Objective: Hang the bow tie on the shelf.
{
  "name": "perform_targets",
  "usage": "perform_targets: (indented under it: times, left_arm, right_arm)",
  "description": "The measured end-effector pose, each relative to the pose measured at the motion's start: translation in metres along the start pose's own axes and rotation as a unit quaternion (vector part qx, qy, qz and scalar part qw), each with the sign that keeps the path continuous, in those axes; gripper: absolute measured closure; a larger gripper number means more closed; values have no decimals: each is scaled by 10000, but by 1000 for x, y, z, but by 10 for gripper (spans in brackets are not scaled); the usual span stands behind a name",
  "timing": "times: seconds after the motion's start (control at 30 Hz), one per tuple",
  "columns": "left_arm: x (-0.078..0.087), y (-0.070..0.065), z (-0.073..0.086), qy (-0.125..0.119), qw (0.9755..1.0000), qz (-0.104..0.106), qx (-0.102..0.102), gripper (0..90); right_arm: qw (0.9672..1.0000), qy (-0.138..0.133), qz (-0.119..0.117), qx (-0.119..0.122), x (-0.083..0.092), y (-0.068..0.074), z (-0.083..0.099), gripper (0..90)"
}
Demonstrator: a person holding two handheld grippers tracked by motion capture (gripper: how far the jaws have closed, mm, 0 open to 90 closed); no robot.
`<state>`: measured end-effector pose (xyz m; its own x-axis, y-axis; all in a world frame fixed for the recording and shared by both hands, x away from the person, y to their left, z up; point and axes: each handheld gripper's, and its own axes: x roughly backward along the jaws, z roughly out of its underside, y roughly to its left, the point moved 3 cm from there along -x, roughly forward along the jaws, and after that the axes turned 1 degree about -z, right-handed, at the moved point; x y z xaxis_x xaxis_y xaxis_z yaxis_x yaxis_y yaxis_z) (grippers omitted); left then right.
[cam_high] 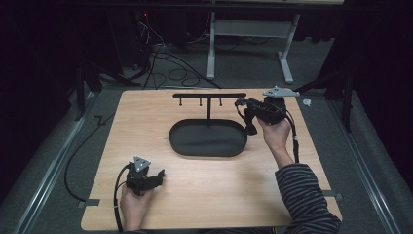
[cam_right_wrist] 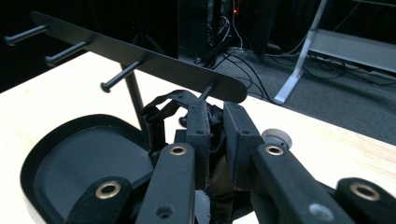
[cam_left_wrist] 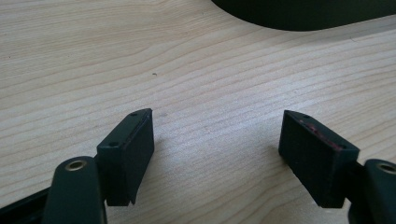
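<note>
Since the right tool [cam_right_wrist: 215,140] pinches a limp, light black strap [cam_right_wrist: 161,109] beside the far rack [cam_right_wrist: 140,58], hold near its loop; the left tool [cam_left_wrist: 217,154] rests spread.

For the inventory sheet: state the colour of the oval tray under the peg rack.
Black, matte, like its peg rack. The oval tray shows best in the high view.

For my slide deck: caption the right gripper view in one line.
Right hand-held gripper shut on a black strap, just below the end peg of the black hook stand.
</note>
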<state>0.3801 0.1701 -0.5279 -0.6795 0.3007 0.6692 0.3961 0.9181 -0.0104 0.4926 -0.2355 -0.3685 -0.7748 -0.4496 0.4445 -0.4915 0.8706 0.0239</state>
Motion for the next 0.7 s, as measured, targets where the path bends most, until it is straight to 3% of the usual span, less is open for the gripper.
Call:
perform_targets:
  times: [0.47,0.7]
  left_arm:
    - [0,0,0,-1,10000,1,1,271]
    - [0,0,0,1,10000,1,0,271]
  right_arm:
    - [9997,130,93,-170,-17,-6,2,812]
    - [9994,219,30,-263,-20,-9,5,733]
